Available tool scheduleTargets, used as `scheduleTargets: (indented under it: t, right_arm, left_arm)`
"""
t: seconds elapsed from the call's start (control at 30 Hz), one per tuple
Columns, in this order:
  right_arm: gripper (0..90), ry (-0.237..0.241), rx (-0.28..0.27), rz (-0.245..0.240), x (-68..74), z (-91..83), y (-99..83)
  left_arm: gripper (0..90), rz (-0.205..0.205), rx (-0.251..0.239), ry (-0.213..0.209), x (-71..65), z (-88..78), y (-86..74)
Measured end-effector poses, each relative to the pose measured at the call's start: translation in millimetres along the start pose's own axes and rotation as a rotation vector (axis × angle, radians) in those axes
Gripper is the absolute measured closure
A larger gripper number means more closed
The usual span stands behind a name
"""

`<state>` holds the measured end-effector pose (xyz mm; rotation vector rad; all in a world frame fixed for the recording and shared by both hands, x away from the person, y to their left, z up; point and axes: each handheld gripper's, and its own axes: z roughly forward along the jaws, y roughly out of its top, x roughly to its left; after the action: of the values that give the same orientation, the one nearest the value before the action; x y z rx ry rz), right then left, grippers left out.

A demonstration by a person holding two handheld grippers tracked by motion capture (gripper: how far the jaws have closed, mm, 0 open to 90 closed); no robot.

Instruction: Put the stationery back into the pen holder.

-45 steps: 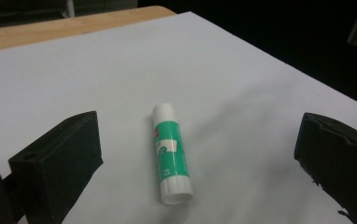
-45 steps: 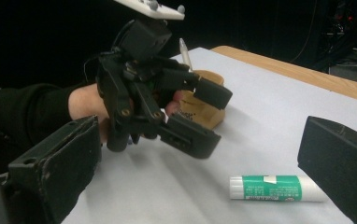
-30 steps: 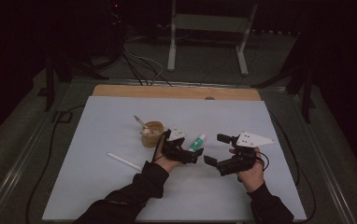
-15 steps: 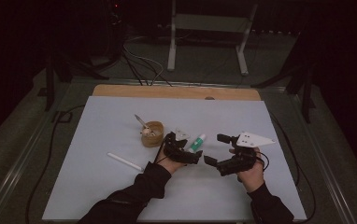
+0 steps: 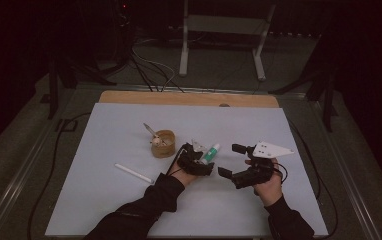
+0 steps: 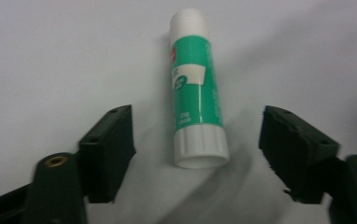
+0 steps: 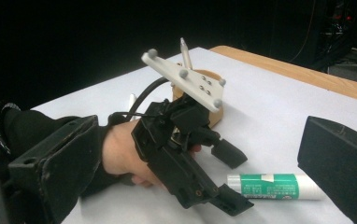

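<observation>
Mid-table, far from every edge, left gripper (image 6: 197, 154) fingers (image 6: 109, 149) parted, closing, astride untouched glue stick (image 6: 196, 88).

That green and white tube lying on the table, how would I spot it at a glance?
Start at the pale tabletop and find the round wooden cup near its middle. Just to the cup's right the glue stick lies flat between the open jaws of the left tool. Its green label and white ends set it apart from the plain white stick nearby.
</observation>
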<state>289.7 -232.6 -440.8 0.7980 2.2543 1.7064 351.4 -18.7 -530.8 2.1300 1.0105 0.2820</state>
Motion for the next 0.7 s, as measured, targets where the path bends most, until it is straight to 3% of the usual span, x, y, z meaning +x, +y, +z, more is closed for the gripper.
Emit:
scheduleTargets:
  t: [0.4,0.7]
  right_arm:
    - [0.0,0.002,0.003,0.001,0.4,0.6,-0.2]
    - [0.0,0.002,0.004,0.003,0.3,0.7,-0.1]
  left_arm:
    - [45.7,0.013,0.026,0.014,2.2,6.2,9.3]
    - [58.8,-0.004,0.049,0.007,5.3,7.2,14.1]
